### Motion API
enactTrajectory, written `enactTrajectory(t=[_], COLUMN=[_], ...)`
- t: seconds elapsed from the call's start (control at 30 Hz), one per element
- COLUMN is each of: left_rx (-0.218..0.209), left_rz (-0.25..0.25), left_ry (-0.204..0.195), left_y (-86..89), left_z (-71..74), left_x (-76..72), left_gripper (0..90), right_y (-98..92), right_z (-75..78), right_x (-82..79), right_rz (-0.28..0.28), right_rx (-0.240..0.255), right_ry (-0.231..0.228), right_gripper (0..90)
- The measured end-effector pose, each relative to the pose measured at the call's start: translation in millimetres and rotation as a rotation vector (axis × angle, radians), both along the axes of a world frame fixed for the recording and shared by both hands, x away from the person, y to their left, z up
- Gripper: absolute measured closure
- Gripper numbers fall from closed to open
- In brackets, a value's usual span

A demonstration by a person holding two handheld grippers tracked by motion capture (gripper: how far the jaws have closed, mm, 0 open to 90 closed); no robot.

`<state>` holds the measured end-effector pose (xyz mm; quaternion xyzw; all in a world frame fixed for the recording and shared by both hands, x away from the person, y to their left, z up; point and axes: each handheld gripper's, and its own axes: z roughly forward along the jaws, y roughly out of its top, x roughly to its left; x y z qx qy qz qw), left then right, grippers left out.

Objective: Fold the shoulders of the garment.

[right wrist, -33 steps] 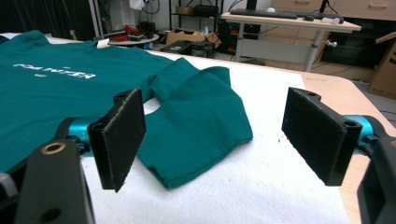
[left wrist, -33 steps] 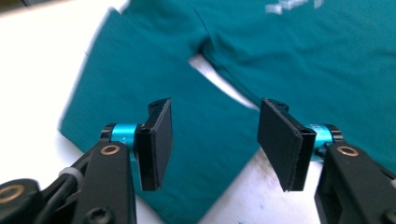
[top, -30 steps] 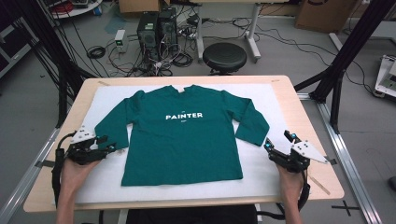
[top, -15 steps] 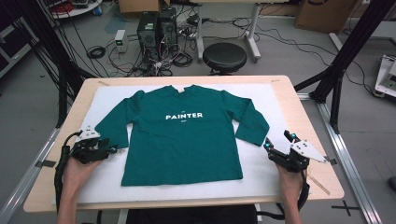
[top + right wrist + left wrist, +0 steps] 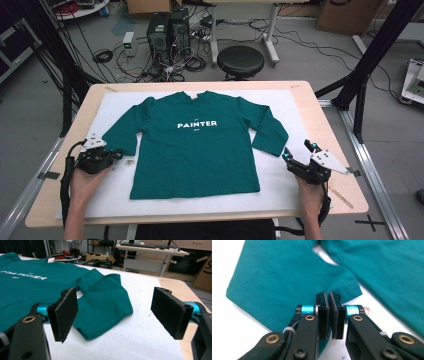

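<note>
Since a moment ago the left gripper has pinched its jaws together on the cuff of the shirt spread on the mat, while the right gripper rests beside the shirt's other sleeve, jaws wide apart.

Right gripper fingers wide apart, green sleeve just beyond, on white mat.

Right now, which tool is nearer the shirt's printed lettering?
Left. The left tool sits at the sleeve cuff beside the lettering; the right tool hovers farther off.
</note>
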<state>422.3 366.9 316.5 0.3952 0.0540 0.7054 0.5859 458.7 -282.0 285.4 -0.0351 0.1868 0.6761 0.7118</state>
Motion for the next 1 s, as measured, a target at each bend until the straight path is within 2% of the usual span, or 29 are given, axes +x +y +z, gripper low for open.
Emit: enactTrajectory(t=[0.1, 0.23, 0.33, 0.4, 0.5, 0.67, 0.83, 1.0], left_rx=[-0.004, 0.002, -0.007, -0.008, -0.011, -0.009, 0.02, 0.069], left_rz=[-0.081, -0.132, -0.12, -0.131, -0.122, -0.153, -0.163, -0.152], left_ry=[-0.029, -0.064, -0.09, -0.099, -0.096, -0.1, -0.099, -0.104], left_y=[1.2, -10.4, -26.2, -35.9, -50.7, -70.2, -93.5, -120.3], left_z=[0.6, 6.4, 13.9, 20.2, 29.8, 41.2, 51.1, 57.6], left_x=[-9.7, -23.1, -34.0, -39.3, -44.0, -47.2, -48.8, -49.8], left_gripper=[85.7, 85.7, 85.7, 85.7, 85.7, 85.7, 85.7, 85.7], right_y=[0.1, 0.4, 0.4, 0.7, 1.3, 1.0, 0.6, 1.4], right_z=[0.2, -0.2, -0.1, 0.1, 0.0, 0.1, 0.5, 0.6], right_x=[0.0, 0.0, -0.1, -0.1, -0.1, -0.1, -0.1, -0.1], right_rz=[-0.006, -0.005, -0.006, -0.01, -0.013, -0.013, -0.018, -0.017], right_rx=[0.002, 0.002, 0.001, 0.0, -0.002, -0.001, -0.001, -0.002], right_ry=[-0.002, -0.002, -0.001, -0.002, 0.0, 0.001, -0.003, 0.0], right_gripper=[22.0, 22.0, 22.0, 22.0, 22.0, 22.0, 22.0, 22.0])
